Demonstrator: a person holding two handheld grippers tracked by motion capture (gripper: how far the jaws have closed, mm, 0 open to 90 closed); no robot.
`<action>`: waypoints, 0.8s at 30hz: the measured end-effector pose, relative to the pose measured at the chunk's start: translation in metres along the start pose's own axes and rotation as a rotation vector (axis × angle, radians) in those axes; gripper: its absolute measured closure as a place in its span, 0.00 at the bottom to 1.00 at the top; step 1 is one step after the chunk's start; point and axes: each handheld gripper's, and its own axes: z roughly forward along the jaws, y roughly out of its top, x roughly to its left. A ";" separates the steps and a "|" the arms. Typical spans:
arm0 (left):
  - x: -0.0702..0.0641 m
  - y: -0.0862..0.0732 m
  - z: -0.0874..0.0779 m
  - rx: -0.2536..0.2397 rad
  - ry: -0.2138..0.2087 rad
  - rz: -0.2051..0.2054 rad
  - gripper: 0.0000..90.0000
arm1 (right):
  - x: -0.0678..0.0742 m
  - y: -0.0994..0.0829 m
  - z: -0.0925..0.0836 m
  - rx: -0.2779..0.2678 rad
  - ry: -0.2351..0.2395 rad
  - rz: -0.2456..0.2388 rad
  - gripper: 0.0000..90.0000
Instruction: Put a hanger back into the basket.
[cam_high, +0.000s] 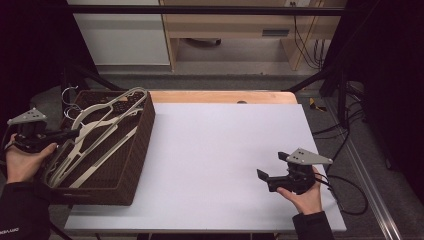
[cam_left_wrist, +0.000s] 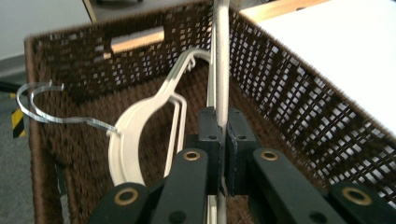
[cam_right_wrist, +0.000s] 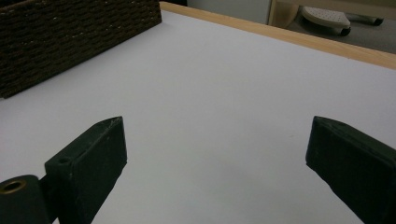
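Observation:
A brown wicker basket (cam_high: 141, 137) at the table's left holds several cream plastic hangers (cam_high: 107, 117). My left gripper (cam_high: 74, 134) reaches in over the basket's left rim. It is shut on the straight bar of one cream hanger (cam_left_wrist: 220, 60), which runs up between the pads of the left gripper (cam_left_wrist: 223, 122). A second hanger (cam_left_wrist: 140, 121) with a metal hook (cam_left_wrist: 42, 109) lies below it in the basket (cam_left_wrist: 289, 98). My right gripper (cam_high: 271, 165) rests low over the white table top (cam_high: 215, 145) at the front right. The right gripper (cam_right_wrist: 215, 140) is open with nothing between its jaws.
The basket's side wall (cam_right_wrist: 70, 37) stands far off to the right gripper's left. A wooden edge (cam_high: 225, 96) borders the table's far side. Cables (cam_high: 345, 195) trail off the front right corner, and shelving stands beyond the table.

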 end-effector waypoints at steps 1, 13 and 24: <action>0.001 -0.004 0.002 0.012 -0.003 -0.005 0.96 | 0.000 0.000 0.001 0.000 0.001 -0.003 0.06; 0.002 -0.028 0.036 0.134 -0.028 -0.072 0.96 | 0.000 0.000 0.001 0.000 -0.001 0.002 0.06; 0.006 -0.030 0.048 0.265 0.216 -0.125 0.76 | 0.001 0.000 0.001 0.006 0.004 0.001 0.06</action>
